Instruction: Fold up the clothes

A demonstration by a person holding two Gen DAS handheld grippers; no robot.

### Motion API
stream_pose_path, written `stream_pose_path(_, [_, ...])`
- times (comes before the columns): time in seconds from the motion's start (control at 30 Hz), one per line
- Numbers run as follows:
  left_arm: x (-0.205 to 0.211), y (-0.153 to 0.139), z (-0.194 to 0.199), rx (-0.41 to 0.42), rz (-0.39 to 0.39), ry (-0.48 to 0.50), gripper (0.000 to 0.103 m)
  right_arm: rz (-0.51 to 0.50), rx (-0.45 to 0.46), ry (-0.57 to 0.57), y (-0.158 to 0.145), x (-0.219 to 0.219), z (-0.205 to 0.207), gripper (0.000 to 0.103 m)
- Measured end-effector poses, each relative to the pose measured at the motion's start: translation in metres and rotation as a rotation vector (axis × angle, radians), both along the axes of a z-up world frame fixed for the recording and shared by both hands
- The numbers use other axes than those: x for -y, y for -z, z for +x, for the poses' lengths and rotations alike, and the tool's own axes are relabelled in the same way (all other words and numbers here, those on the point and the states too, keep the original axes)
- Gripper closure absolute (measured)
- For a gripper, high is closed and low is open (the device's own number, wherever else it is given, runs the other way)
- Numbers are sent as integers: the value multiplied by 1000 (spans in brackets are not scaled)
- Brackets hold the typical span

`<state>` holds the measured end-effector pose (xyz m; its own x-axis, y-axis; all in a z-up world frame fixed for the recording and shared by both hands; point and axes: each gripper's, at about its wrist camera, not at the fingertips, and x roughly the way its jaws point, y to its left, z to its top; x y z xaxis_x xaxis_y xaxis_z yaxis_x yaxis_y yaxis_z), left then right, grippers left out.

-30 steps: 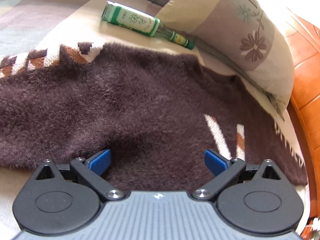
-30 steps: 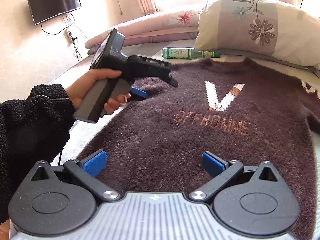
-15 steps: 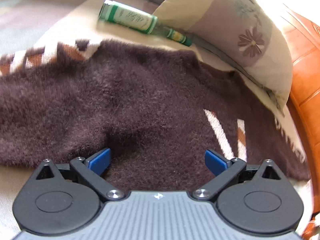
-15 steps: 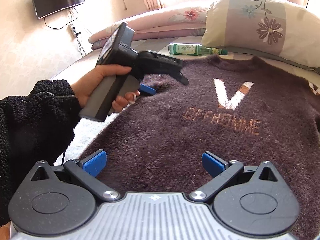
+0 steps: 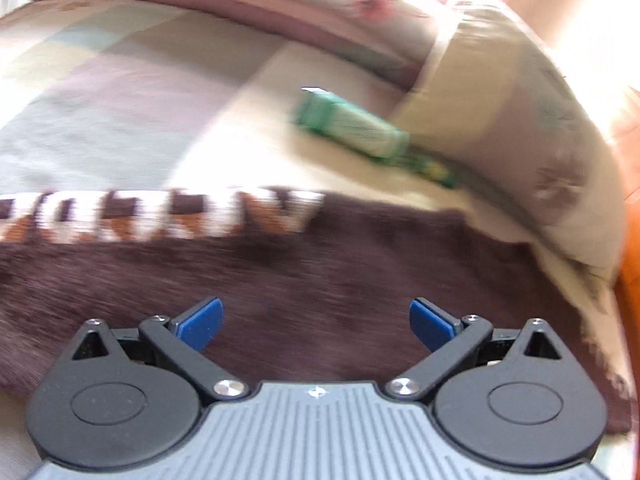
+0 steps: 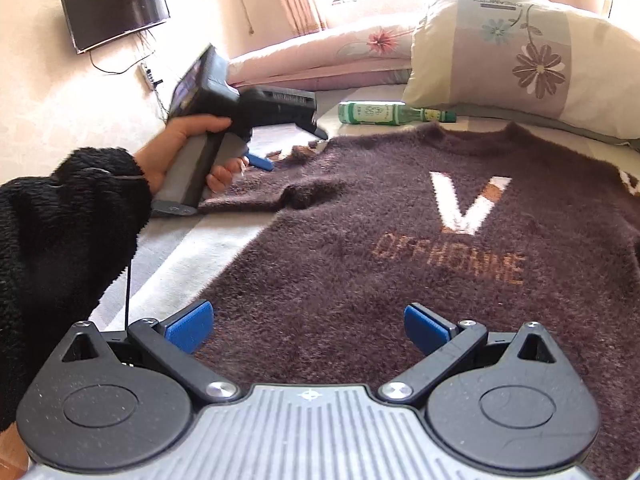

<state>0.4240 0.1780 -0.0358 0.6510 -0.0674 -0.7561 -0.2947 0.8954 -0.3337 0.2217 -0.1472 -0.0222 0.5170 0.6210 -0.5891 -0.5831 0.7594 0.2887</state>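
Observation:
A fuzzy dark brown sweater (image 6: pixel 400 248) with a white V and orange lettering lies flat on the bed. Its left sleeve (image 5: pixel 280 264), with a white and orange patterned band, stretches leftward. My left gripper (image 5: pixel 316 320) is open, low over the sleeve; the left wrist view is blurred. In the right wrist view a hand holds that left gripper (image 6: pixel 280 148) over the sleeve near the shoulder. My right gripper (image 6: pixel 308 326) is open above the sweater's lower hem, with nothing between its blue pads.
A green glass bottle (image 6: pixel 384 113) lies on the bed just beyond the sweater's collar. A flowered pillow (image 6: pixel 520 64) leans at the back right, a rolled pink quilt (image 6: pixel 340 52) behind. A black-sleeved arm (image 6: pixel 60 240) fills the left. An orange wooden headboard (image 5: pixel 630 240) edges the bed.
The left gripper has swung left, away from the sweater's body toward the sleeve, and the sleeve now lies spread out to the left. The right gripper has hardly moved.

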Motion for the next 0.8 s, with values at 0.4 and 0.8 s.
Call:
stream_pose_path(0.4, [-99, -1, -9, 9, 8, -177, 4, -13, -123, -17, 21, -8, 16, 0])
stream_pose_path(0.8, [-202, 16, -113, 29, -147, -321, 9, -5, -202, -21, 31, -12, 18, 0])
